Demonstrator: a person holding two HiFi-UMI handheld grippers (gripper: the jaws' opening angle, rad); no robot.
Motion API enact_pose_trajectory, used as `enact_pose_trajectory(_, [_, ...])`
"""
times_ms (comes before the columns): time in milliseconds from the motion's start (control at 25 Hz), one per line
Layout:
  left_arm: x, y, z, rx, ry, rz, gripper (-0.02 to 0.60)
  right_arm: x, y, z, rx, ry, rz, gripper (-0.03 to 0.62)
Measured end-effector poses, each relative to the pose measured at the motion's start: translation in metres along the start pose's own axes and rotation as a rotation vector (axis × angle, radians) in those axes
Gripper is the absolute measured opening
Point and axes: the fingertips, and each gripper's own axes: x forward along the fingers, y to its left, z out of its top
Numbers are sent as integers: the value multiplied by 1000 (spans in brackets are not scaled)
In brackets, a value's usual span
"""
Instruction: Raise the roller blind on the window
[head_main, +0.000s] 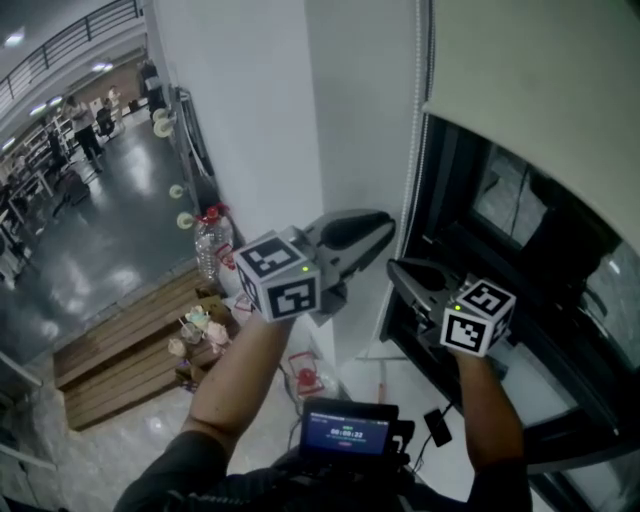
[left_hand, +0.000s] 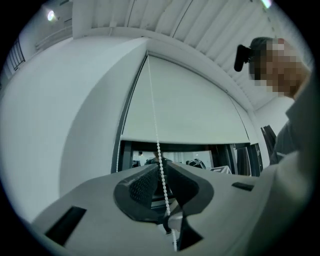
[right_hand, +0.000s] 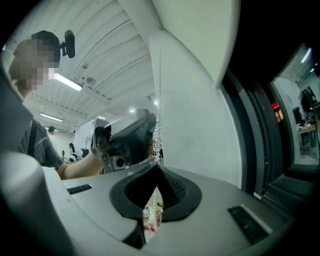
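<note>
Where the bead chain (left_hand: 156, 135) hangs down the left side of the window (head_main: 520, 215), both grippers meet it.

Left gripper (left_hand: 160, 161): its two fingers (left_hand: 142, 184) stand a narrow gap apart, a little wider than the chain. The chain runs straight down through that gap, and neither pad visibly presses on it.

Right gripper (right_hand: 159, 169): the jaws are closed tip to tip. The chain comes down along the corner of the wall (head_main: 260, 120) and enters the point where the tips meet, so this gripper has hold of it.

In the head view the left gripper lies higher and closer to the white wall. The right gripper lies lower, just beside the dark window frame (head_main: 440, 170). The two are near each other but apart.

Roller blind (head_main: 540, 90): its pale fabric covers the upper part of the window, and its lower edge crosses above both grippers. The glass below that edge is uncovered. In the left gripper view the chain rises to the blind's top left corner.
</note>
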Motion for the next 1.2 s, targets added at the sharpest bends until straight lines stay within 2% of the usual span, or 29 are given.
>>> enact_pose_trajectory(80, [12,0,10,17,13,-10,61,0,1,-1,-1,2,2,6])
enact_pose_trajectory(240, [28,-4,6,12,40,-55,58,1,2,-2,-2,4,8,6])
enact_pose_trajectory(280, [29,-4,5,11,41,-59,6,1,2,-2,-2,5,8,6])
enact_pose_trajectory(600, [19,-5,4,4,-17,-44,2,4,6,-5,1,13,19,6])
enact_pose_trajectory(760, [14,-8,-15,19,10,-19,2,5,6,-25,22,46,20,6])
enact_pose_trajectory(1200, [3,-14,-77,-16,81,13,2,0,3,-87,109,123,3,6])
